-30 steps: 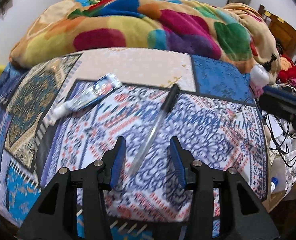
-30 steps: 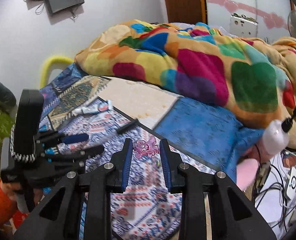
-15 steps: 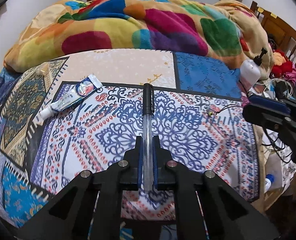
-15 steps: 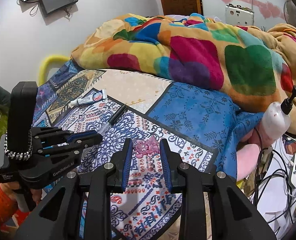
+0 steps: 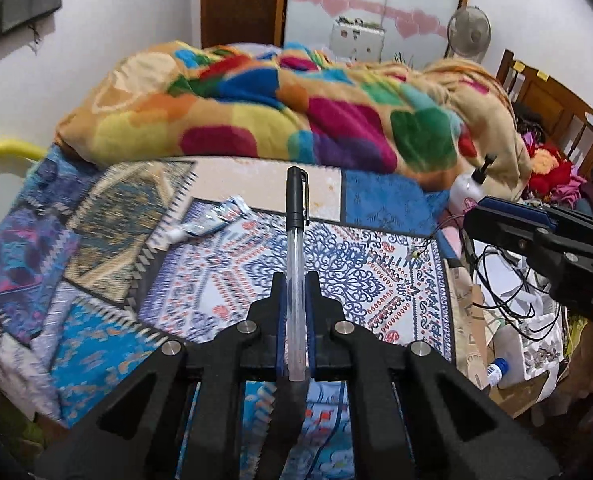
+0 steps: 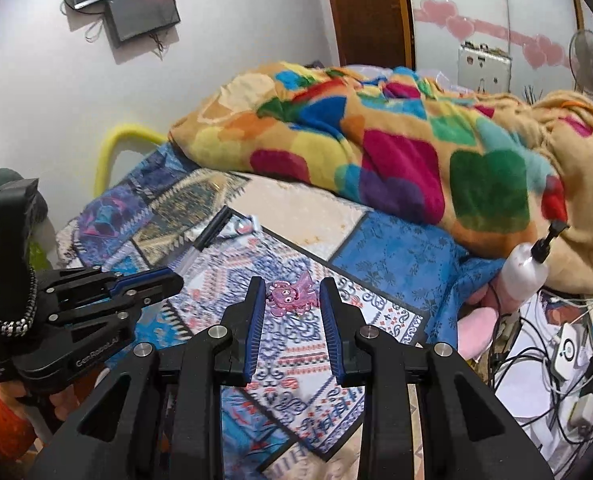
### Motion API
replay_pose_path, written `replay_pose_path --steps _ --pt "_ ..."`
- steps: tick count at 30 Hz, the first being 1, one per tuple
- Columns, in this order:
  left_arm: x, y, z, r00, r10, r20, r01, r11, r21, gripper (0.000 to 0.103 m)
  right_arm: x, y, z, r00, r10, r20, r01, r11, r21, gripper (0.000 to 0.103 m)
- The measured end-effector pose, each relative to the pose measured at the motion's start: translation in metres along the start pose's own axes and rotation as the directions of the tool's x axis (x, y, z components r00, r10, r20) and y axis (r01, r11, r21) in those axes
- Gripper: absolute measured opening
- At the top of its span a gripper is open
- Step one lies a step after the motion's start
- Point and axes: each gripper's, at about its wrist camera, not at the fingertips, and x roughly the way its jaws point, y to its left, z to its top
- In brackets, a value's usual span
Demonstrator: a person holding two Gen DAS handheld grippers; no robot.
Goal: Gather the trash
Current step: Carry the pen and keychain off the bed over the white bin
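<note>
I am gripping the pen [image 5: 296, 256] in the left gripper [image 5: 295, 292], fingers clenched on it above the bed [image 5: 376, 264]. The right gripper [image 6: 292, 300] is hanging unclenched and empty; the squeezed tube [image 5: 212, 222] is waiting on the bed.

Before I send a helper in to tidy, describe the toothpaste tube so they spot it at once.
Find the bed with the bright blanket heaped at its far end. On the patterned sheet just in front of that heap lies the toothpaste tube. It is the only flattened, crumpled silver-blue thing lying there, with a white cap.
</note>
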Motion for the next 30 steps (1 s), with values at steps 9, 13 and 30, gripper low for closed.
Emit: replay_pose_path --steps 9,13,30 --pt "-0.086 0.025 -0.019 0.994 0.028 0.102 -0.022 0.998 -0.054 0.007 -0.050 0.051 0.005 0.997 0.023 0.070 -0.019 0.998 -0.054 0.025" --pt "-0.122 0.037 -0.037 0.989 0.042 0.140 -0.032 0.997 -0.073 0.007 -0.063 0.075 0.005 0.995 0.045 0.089 -0.038 0.997 -0.074 0.025" --pt "-0.215 0.110 -0.145 0.965 0.207 0.159 -0.171 0.962 -0.212 0.007 -0.066 0.193 -0.021 0.980 0.192 0.049 -0.179 0.963 -0.199 0.025"
